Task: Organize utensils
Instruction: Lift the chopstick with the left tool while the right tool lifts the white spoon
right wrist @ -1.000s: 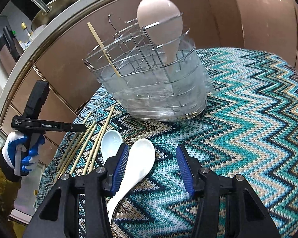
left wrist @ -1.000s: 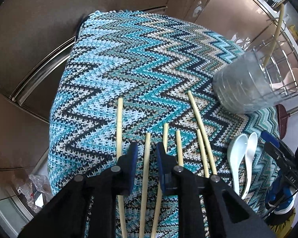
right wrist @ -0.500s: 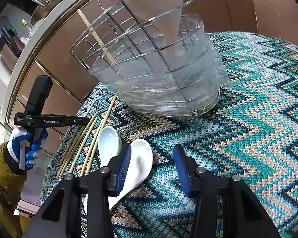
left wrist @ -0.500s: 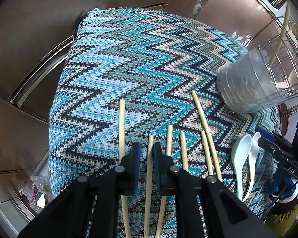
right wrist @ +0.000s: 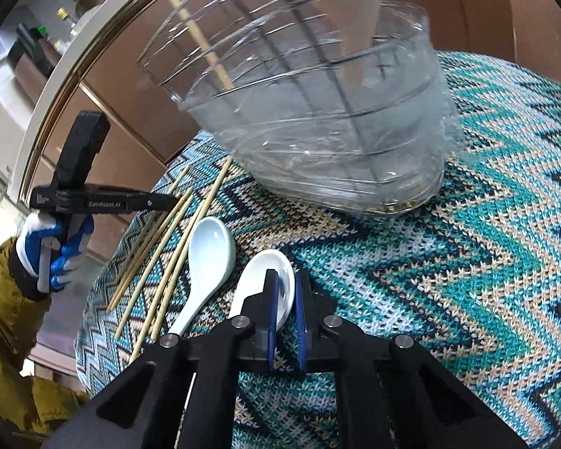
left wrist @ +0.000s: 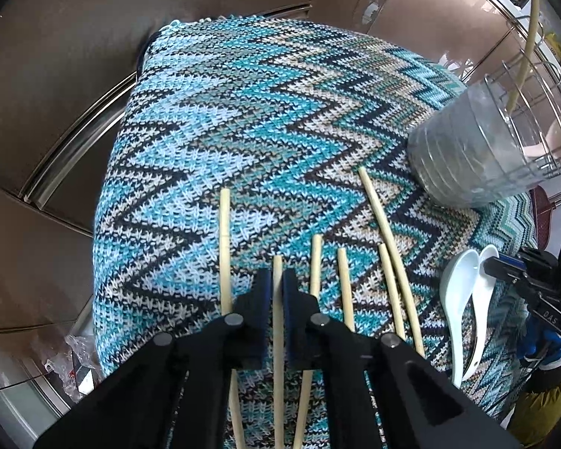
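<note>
The near ends of the chopsticks [left wrist: 392, 247] run under the black fingers [left wrist: 254, 321] and off the bottom edge of the left wrist view. The utensil holder [right wrist: 336, 142] is smeared with blur at upper centre of the right wrist view, its top cut off; what the pale shape inside it is cannot be told. The white spoon's [right wrist: 258, 280] handle vanishes beneath the gripper body.

I see a teal zigzag knitted cloth [left wrist: 243, 131] covering the surface, brown glossy cabinet fronts [left wrist: 74, 37] behind it, and crumpled clear plastic [left wrist: 74, 359] on the floor, near left.
</note>
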Motion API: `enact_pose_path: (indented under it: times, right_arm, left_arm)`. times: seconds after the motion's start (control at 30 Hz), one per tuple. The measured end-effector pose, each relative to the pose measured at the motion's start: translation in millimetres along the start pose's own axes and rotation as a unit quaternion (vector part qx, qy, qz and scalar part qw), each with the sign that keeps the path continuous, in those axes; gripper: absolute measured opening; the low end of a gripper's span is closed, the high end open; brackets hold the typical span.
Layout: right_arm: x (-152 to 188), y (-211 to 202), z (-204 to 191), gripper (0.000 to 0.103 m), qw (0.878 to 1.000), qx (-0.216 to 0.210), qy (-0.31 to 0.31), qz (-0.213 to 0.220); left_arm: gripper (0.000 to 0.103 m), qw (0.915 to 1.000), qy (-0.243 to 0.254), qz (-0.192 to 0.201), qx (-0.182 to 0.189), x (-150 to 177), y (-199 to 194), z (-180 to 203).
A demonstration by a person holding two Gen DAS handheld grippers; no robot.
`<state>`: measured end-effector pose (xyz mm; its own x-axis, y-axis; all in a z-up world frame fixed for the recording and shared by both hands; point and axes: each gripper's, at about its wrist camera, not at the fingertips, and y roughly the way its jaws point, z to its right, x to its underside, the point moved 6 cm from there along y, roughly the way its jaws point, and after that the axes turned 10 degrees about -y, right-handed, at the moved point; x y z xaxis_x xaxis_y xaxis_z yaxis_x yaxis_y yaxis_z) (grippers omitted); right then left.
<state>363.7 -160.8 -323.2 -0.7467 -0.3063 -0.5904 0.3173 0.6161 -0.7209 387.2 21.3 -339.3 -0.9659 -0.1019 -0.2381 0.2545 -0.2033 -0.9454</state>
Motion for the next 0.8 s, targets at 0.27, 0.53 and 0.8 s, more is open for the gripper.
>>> enact_pose_path:
  times: [0.27, 0.53, 0.8]
  right_arm:
    - [0.1, -27.7, -8.5, 0.006, 0.999, 0.027, -0.014, 0.032]
    - [-0.4, -72.7, -42.3, 0.005, 0.993, 0.084, -0.051, 0.071]
    - [5.6, -113.1, -88.0, 0.005, 0.984, 0.119, -0.076, 0.107]
  left_arm:
    - [0.005, 0.9997, 0.012, 0.023, 0.0, 9.9, -19.2, 7.3]
    - [0.005, 0.9959, 0.03, 0.085, 0.002, 24.5, -70.8, 10.5]
    - [0.005, 0.9905, 0.028, 0.134, 0.016, 46.6, -119.7, 2.0]
